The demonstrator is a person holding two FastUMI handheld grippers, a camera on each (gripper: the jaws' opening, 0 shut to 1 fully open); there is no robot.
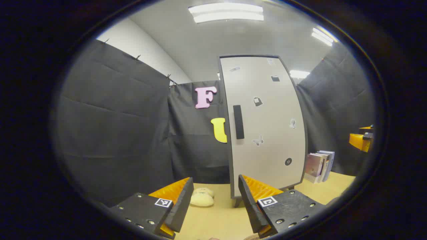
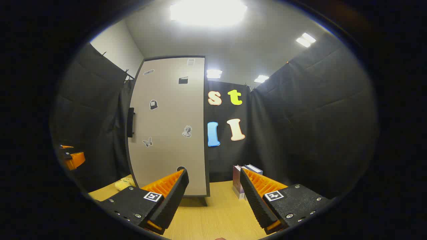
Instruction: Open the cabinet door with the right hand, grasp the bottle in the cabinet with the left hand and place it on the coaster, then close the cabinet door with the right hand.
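Behind the shut pale-grey cabinet door (image 1: 267, 126) the bottle presumably waits, hidden for now; no coaster can be picked out. Opening comes first, and it is best done by bringing the right claw (image 2: 213, 196) across to the black vertical bar handle (image 1: 238, 122) on the door's left edge, closing squarely on it and pulling along the hinge's arc. Both claws hover wide apart and empty above the light wooden tabletop (image 2: 213, 216), well short of the door; the left claw (image 1: 215, 200) faces it. Right of the door stand some upright books (image 1: 319, 166); left of its foot lies a cream plush toy (image 1: 202, 197).
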